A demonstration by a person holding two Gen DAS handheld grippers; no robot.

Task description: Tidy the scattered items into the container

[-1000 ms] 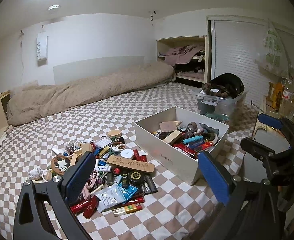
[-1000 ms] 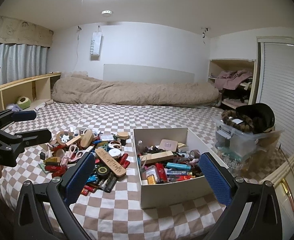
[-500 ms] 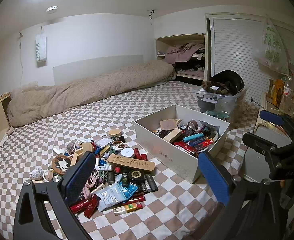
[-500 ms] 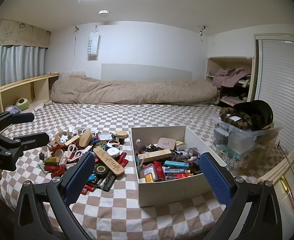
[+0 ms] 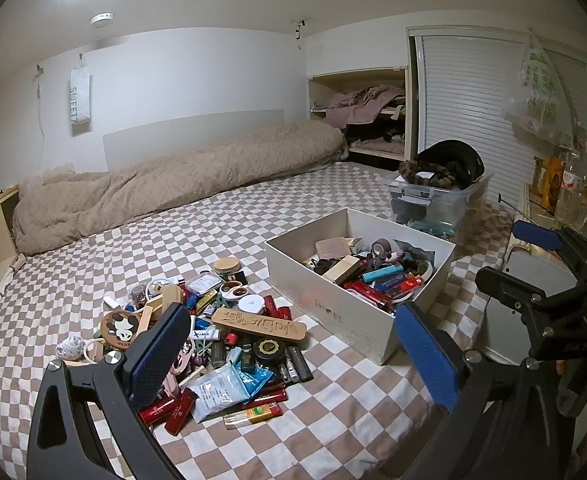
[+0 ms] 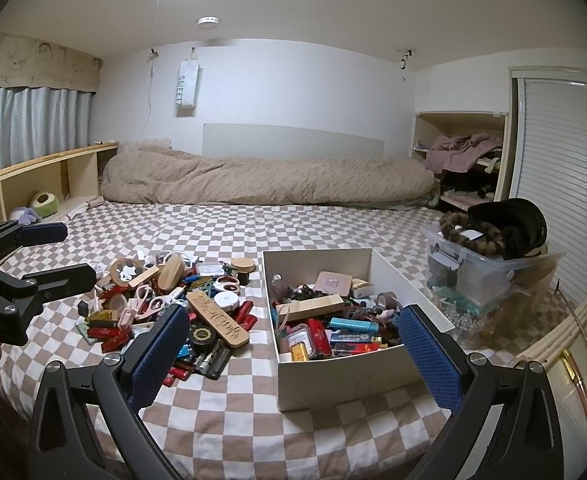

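1. Your left gripper (image 5: 293,354) hangs over the near edge of the bed (image 5: 253,216), jaws spread wide with nothing between the blue pads.
2. Your right gripper (image 6: 293,350) hovers just the same, jaws released and empty, near the front wall of the white box (image 6: 345,376).
3. The scattered items (image 5: 213,332) sit heaped on the checkered sheet, just left of the box, apart from it.
4. A long wooden plaque (image 5: 259,323) lies on top of the heap, with a round black tin (image 5: 268,347) just nearer to you.
5. The box is already well filled; a wooden block (image 6: 311,307) and a blue tube (image 6: 351,325) rest among the contents.
6. A clear storage bin (image 6: 493,276) stands right of the box, further back.
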